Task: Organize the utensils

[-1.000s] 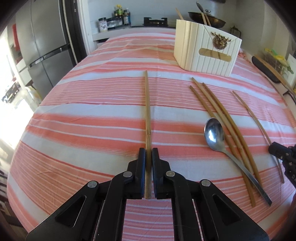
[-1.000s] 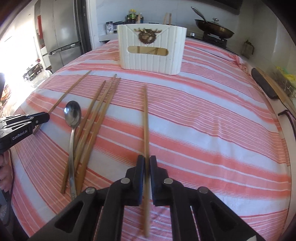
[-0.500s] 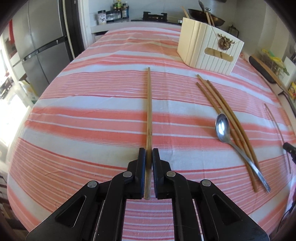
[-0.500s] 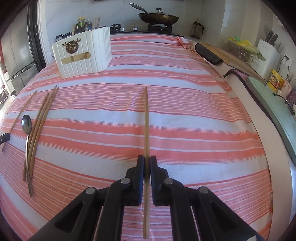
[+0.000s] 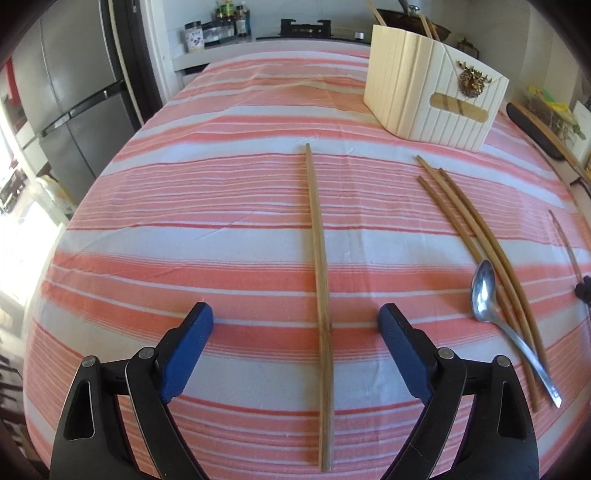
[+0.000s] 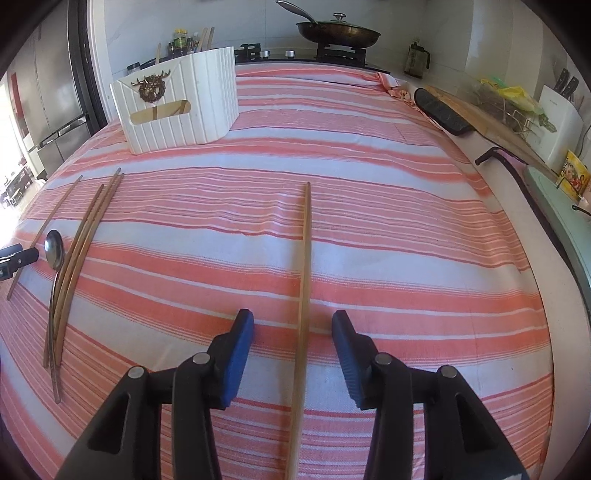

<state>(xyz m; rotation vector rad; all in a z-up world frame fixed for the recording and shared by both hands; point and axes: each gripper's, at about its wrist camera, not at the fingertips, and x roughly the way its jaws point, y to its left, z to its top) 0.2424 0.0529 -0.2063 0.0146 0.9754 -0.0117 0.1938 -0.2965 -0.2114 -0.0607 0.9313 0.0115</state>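
Observation:
A wooden chopstick (image 5: 319, 280) lies on the striped cloth between the open jaws of my left gripper (image 5: 295, 319). Another chopstick (image 6: 304, 291) lies between the open jaws of my right gripper (image 6: 293, 325). Neither gripper holds anything. Three chopsticks (image 5: 476, 240) and a metal spoon (image 5: 487, 295) lie to the right in the left wrist view; they show at the left in the right wrist view (image 6: 79, 236). One more chopstick (image 6: 48, 229) lies beside them. The white utensil holder (image 5: 432, 86) stands at the back with chopsticks in it; it also shows in the right wrist view (image 6: 181, 99).
The table is covered by a pink and white striped cloth (image 5: 221, 206). A fridge (image 5: 74, 92) stands at the left. A stove with a pan (image 6: 338, 35) is behind the table. A counter with a knife block (image 6: 557, 122) runs along the right.
Both grippers have opened and let go of their chopsticks, which now lie on the cloth. The left one has shifted left, the right one turned right.

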